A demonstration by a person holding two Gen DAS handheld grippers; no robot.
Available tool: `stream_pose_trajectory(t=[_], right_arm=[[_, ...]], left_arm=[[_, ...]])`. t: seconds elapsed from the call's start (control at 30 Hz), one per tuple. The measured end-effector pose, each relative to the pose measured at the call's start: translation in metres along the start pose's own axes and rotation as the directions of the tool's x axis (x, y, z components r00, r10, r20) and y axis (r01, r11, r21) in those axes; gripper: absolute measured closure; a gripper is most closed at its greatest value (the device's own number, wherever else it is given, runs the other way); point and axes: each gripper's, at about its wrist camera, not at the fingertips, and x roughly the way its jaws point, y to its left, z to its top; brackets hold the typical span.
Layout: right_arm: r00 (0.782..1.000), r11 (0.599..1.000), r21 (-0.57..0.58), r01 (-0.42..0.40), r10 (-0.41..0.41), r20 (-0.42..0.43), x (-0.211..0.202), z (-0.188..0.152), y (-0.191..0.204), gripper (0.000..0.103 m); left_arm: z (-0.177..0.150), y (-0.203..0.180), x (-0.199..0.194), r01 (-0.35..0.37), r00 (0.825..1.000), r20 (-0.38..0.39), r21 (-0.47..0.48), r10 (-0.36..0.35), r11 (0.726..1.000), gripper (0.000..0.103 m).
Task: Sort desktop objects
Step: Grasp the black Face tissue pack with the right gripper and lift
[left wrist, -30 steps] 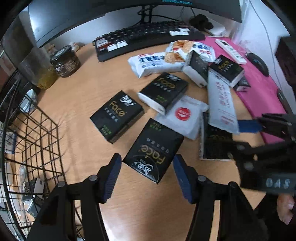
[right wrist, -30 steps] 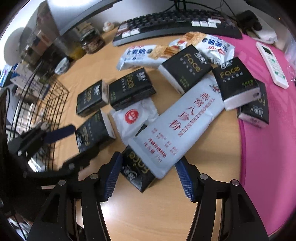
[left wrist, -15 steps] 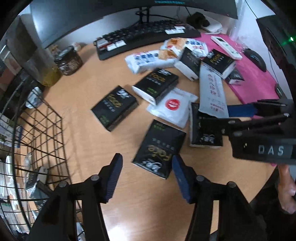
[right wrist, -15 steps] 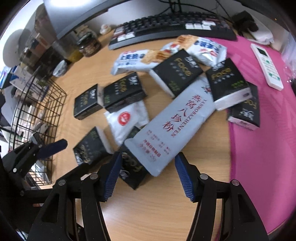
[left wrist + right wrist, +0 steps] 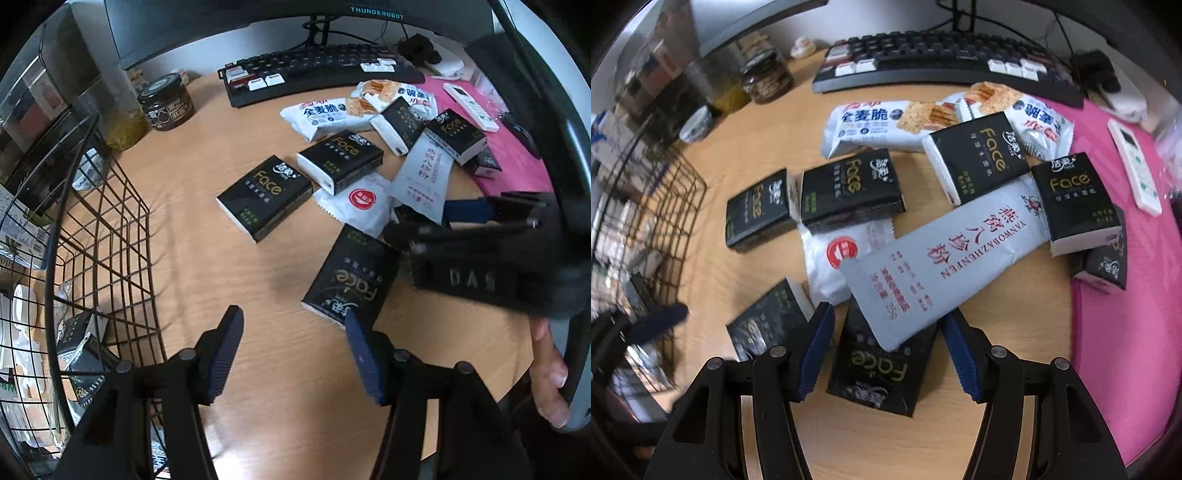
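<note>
Wooden counter [image 5: 229,280] carries a scatter of black tissue packs marked "Face", white snack packets and one long grey sachet [image 5: 945,262]. A black keyboard [image 5: 317,72] lies at the back, a pink mat [image 5: 1123,332] covers the right side, and a white remote [image 5: 1134,166] rests on that mat. At the left stands a black wire basket [image 5: 107,236] with some small packs already inside.

The left gripper [image 5: 293,354] hangs over bare wood, its jaws released and nothing between them; the nearest tissue pack [image 5: 351,277] lies just beside the right blue pad. The right gripper [image 5: 888,352] points down at another tissue pack [image 5: 879,365], which lies partly under the low end of the grey sachet. Its jaws stand apart on either side of this pack and the sachet end, and the pads do not press on them. A white packet with a red circle [image 5: 842,254] lies under the sachet too. A hand [image 5: 550,373] shows at the right edge of the left view.
</note>
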Motion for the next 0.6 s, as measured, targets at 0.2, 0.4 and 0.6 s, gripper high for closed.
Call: stream_pose_trajectory(t=[0.2, 0.4, 0.6], right_arm=[[0.998, 0.994, -0.094, 0.06, -0.061, -0.009, -0.011, -0.031, -0.011, 0.054], [0.998, 0.995, -0.087, 0.057, -0.059, -0.013, -0.023, -0.046, -0.038, 0.055], [1.0, 0.998, -0.061, 0.026, -0.026, -0.003, -0.032, -0.051, -0.053, 0.055]], left_arm=[[0.002, -0.009, 0.001, 0.005, 1.0, 0.005, 0.041, -0.005, 0.999, 0.04], [0.009, -0.031, 0.001, 0.015, 0.999, 0.036, 0.121, -0.019, 0.993, 0.039], [0.016, -0.042, 0.014, -0.014, 1.0, 0.027, 0.147, 0.01, 0.989, 0.039]])
